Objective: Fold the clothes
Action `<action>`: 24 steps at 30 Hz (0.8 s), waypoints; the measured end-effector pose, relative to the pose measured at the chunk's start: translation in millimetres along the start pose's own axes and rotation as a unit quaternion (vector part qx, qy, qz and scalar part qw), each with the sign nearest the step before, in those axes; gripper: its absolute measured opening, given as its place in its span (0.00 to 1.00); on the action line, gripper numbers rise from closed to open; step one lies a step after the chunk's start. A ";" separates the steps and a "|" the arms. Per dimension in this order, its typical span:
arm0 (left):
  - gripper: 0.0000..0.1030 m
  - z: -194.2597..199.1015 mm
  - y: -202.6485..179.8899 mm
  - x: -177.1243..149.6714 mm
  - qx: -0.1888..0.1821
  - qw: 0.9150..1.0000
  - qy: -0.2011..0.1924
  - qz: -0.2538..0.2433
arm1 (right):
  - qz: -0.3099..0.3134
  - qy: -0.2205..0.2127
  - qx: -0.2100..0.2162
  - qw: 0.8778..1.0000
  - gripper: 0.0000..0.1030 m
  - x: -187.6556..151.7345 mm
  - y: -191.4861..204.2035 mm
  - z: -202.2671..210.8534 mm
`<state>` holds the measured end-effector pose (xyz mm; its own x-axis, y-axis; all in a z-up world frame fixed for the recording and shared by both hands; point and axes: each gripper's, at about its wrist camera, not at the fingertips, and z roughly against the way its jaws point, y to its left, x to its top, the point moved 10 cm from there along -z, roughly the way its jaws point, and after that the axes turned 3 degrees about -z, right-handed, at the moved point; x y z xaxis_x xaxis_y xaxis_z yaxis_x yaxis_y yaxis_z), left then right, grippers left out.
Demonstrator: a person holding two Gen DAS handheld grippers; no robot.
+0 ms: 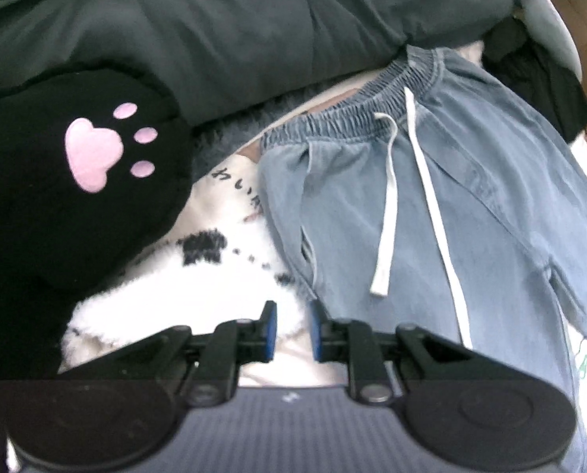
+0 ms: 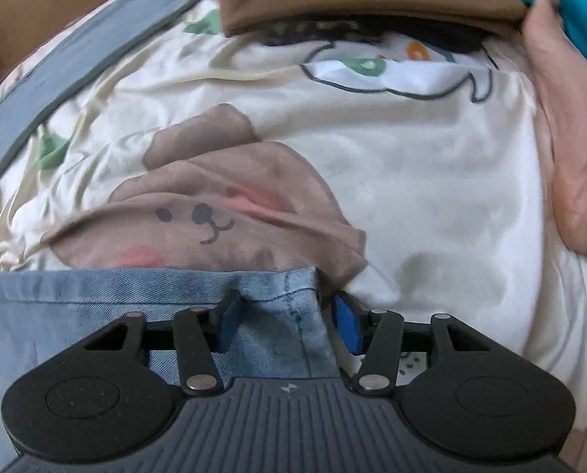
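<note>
A: Jeans [image 1: 431, 205] flat on the bed sheet [image 2: 431, 165], unfolded?
B: Yes. My left gripper [image 1: 293, 331] hangs slightly open, empty; my right gripper [image 2: 285, 319] straddles the hem corner [image 2: 293, 287], not clamped. Folding all remains.

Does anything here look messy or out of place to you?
Mostly the bedding: the cream cartoon sheet lies wrinkled, its bear print bunched beside the denim pants. The pants' white drawstring hangs unevenly, one end much longer. A bare foot rests on the sheet. Nothing looks spilled or torn.
</note>
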<state>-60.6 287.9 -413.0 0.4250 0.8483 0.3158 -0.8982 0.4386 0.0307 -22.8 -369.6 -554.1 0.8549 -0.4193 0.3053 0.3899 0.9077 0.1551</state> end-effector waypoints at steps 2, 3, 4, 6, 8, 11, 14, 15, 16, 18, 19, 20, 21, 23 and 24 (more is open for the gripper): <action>0.19 2.1 -4.0 -3.0 0.002 1.000 0.002 -0.003 | 0.012 -0.003 -0.004 1.000 0.19 0.7 -0.3 2.8; 0.19 2.1 -6.9 -3.5 0.001 1.000 0.002 -0.003 | 0.012 -0.003 -0.008 1.000 0.11 1.3 -2.3 5.0; 0.19 1.9 -10.8 -3.9 -0.001 1.000 0.003 -0.005 | 0.003 -0.008 -0.009 1.000 0.09 3.5 -4.9 10.4; 0.19 1.2 -19.9 -5.1 -0.007 1.000 0.003 -0.010 | -0.014 -0.019 -0.010 1.000 0.08 7.9 -10.0 21.3; 0.19 0.2 -29.6 -6.6 -0.014 1.000 0.004 -0.016 | 0.005 -0.028 -0.023 0.999 0.07 10.6 -7.8 30.3; 0.19 -1.7 -41.5 -10.1 -0.026 0.999 0.006 -0.020 | 0.002 -0.019 -0.050 0.999 0.04 7.6 -13.4 27.6; 0.19 -6.8 -49.8 -16.5 -0.037 0.999 0.013 -0.019 | -0.045 -0.008 -0.133 0.990 0.00 2.3 -45.0 24.2; 0.20 -8.9 -52.3 -18.8 -0.041 0.999 0.016 -0.019 | -0.085 0.004 -0.123 0.989 0.00 -1.5 -54.3 23.8; 0.20 -10.8 -54.6 -20.8 -0.045 0.999 0.018 -0.019 | -0.113 0.004 -0.090 0.989 0.00 -3.2 -56.6 25.8; 0.24 -14.4 -56.8 -23.5 -0.051 0.998 0.019 -0.020 | -0.130 -0.006 -0.048 0.990 0.03 -3.7 -57.4 33.9; 0.24 -16.3 -57.3 -24.8 -0.054 0.998 0.019 -0.019 | -0.110 -0.010 -0.052 0.992 0.04 -3.7 -56.0 38.6; 0.24 -18.6 -57.0 -26.0 -0.055 0.998 0.020 -0.017 | -0.099 -0.008 -0.055 0.994 0.04 -4.6 -54.8 41.0; 0.24 -21.3 -56.2 -26.8 -0.057 0.998 0.021 -0.014 | -0.101 -0.008 -0.049 0.994 0.05 -4.9 -52.0 42.5; 0.24 -26.5 -53.3 -27.0 -0.057 0.998 0.022 -0.008 | -0.105 -0.006 -0.036 0.994 0.12 -5.4 -46.3 45.6; 0.24 -28.7 -51.9 -26.5 -0.058 0.998 0.022 -0.005 | -0.103 -0.011 -0.032 0.994 0.24 -5.1 -41.1 47.4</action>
<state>-22.0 251.2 -450.2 0.4410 0.8548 0.2736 -0.8759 0.4764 -0.0765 -59.4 -405.4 -517.5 0.7481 -0.5952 0.2933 0.5767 0.8019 0.1562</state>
